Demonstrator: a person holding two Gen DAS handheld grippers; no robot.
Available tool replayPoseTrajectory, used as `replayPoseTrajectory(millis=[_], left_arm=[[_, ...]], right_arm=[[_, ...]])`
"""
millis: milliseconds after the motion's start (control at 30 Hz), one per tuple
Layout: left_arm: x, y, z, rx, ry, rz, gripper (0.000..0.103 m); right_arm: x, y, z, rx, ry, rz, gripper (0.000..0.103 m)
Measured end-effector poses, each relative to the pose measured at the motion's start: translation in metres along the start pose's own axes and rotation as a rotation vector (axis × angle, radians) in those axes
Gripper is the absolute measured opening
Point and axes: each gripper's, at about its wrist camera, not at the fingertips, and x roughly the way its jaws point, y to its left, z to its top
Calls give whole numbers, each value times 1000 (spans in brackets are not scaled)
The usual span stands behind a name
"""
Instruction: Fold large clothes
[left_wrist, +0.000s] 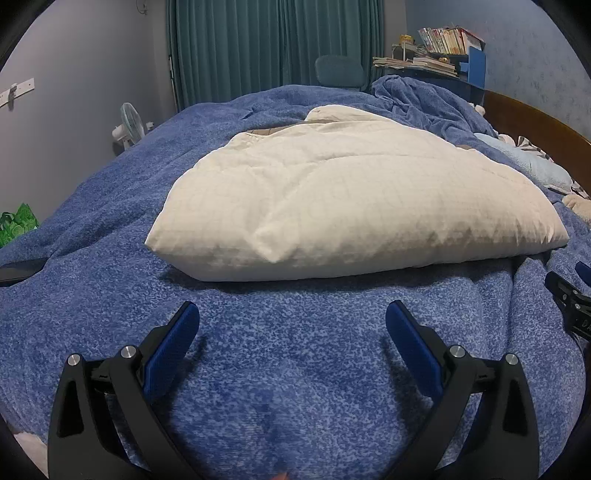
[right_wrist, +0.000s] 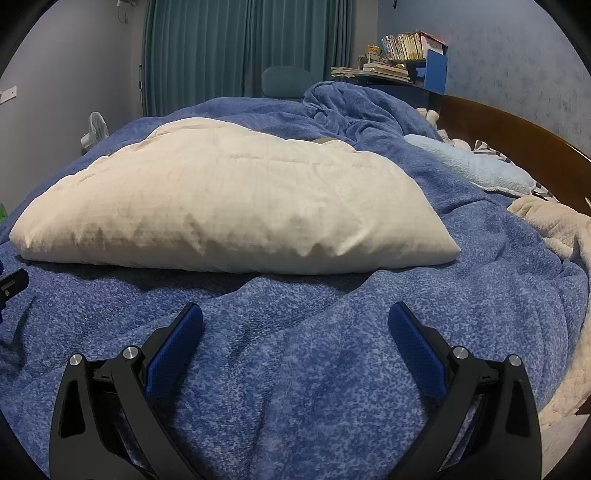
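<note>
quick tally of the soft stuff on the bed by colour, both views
Blue: 1, the speckled blue blanket covering the bed
Cream white: 2, the folded quilted garment and a fluffy cream throw
Light blue: 1, a fleece piece by the headboard
Total: 4

Both the left gripper and right gripper are open, apart from the garment.

Cream-white quilted garment (left_wrist: 343, 199) (right_wrist: 236, 206) with a faint grid pattern, lying folded into a puffy, roughly triangular bundle on the blue bedcover (left_wrist: 288, 354) (right_wrist: 295, 332); showing a tan lining at the far edge, resting flat, near edge straight.
</note>
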Motion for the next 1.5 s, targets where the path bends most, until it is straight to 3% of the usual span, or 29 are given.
replayPoseTrajectory(millis=[1500], left_arm=[[11, -5, 2, 1, 34, 15, 97]], right_arm=[[2, -3, 0, 3, 9, -3, 98]])
